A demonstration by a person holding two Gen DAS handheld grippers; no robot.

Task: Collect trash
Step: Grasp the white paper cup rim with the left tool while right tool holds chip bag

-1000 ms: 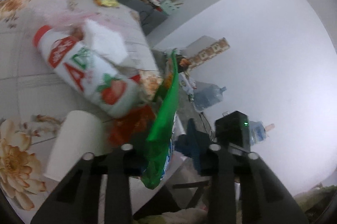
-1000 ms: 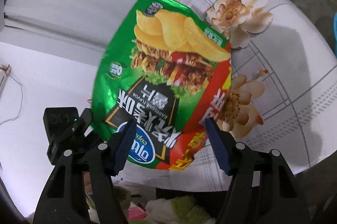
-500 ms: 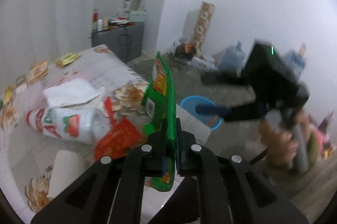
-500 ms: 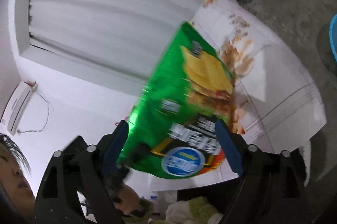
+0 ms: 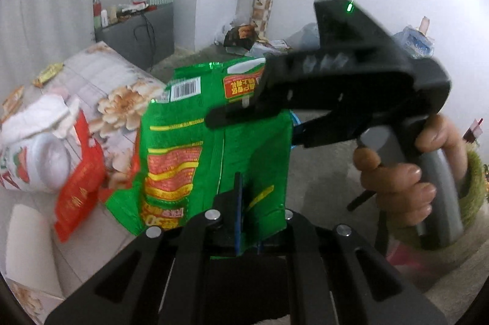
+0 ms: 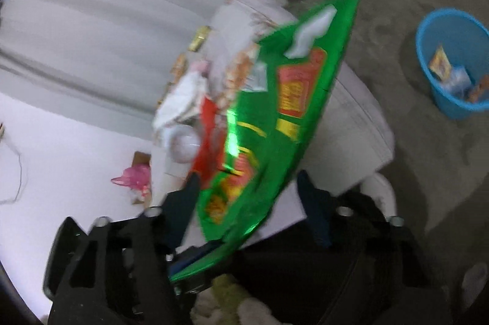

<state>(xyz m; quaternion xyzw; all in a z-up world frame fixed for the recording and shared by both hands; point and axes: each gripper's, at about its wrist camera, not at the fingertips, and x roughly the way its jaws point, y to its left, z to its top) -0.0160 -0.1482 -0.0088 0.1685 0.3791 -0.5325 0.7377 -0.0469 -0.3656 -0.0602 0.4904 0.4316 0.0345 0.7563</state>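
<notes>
Worktop: floral-covered worktop (image 5: 101, 80), littered with a red wrapper (image 5: 76, 190), a milk carton (image 5: 33, 160) and white tissue (image 5: 39, 114).
Room: grey concrete floor (image 6: 428, 157), white curtain, white walls; blue bin (image 6: 452, 62) on the floor, well apart from the worktop.
Chip bag: green chip bag (image 5: 214, 147) held off the worktop's corner.
Left gripper (image 5: 247, 233): clamped on the bag's lower edge.
Right gripper (image 6: 247, 202): jaws closing, bag between them, pads apart from it.
Open room: bare floor between worktop edge and bin.
</notes>
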